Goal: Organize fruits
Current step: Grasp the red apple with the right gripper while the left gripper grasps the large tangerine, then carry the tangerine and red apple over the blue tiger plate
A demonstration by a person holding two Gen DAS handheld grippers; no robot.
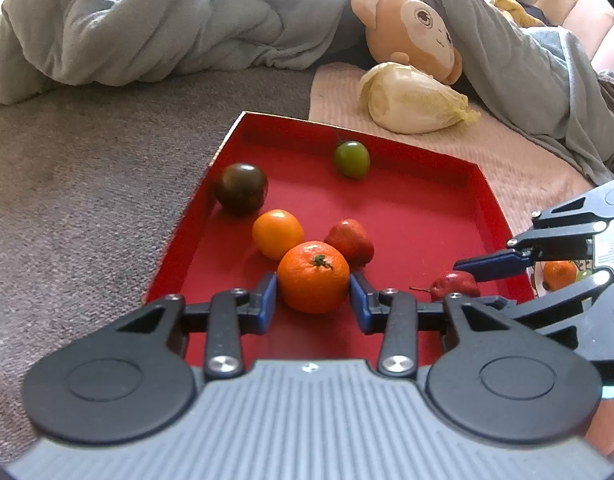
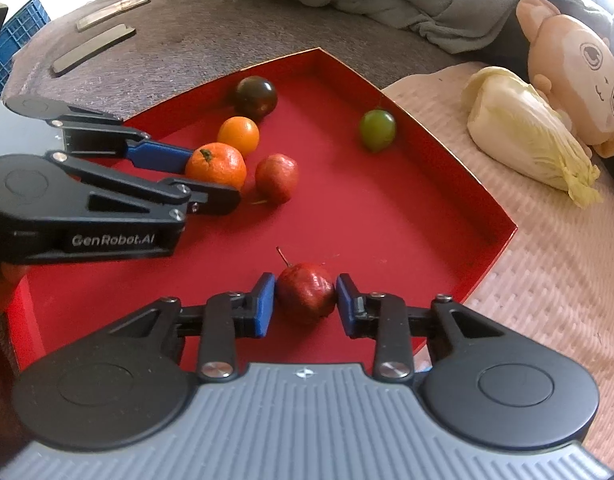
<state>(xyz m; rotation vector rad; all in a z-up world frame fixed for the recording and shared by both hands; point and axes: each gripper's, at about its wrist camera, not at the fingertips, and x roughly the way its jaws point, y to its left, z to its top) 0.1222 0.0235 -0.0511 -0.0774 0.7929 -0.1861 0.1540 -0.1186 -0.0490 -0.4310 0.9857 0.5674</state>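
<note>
Left gripper (image 1: 313, 294) clamps its blue pads on the mandarin (image 1: 313, 277) resting on the red tray (image 1: 419, 208), just in front of a smaller orange fruit (image 1: 277, 233) and a red fruit (image 1: 350, 242). From the right wrist view, the right gripper (image 2: 305, 304) pinches a small red apple (image 2: 305, 293) near the tray's front edge, well apart from the green fruit (image 2: 377, 129) and dark tomato (image 2: 255, 97).

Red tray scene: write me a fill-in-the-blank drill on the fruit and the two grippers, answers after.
1. The left gripper has its fingers on either side of the ____ with the green stem.
2. The right gripper flanks a dark red ____.
3. All the fruit lies in a ____ tray.
4. The cabbage lies ____ the tray.

Answers: orange; apple; red; outside
</note>
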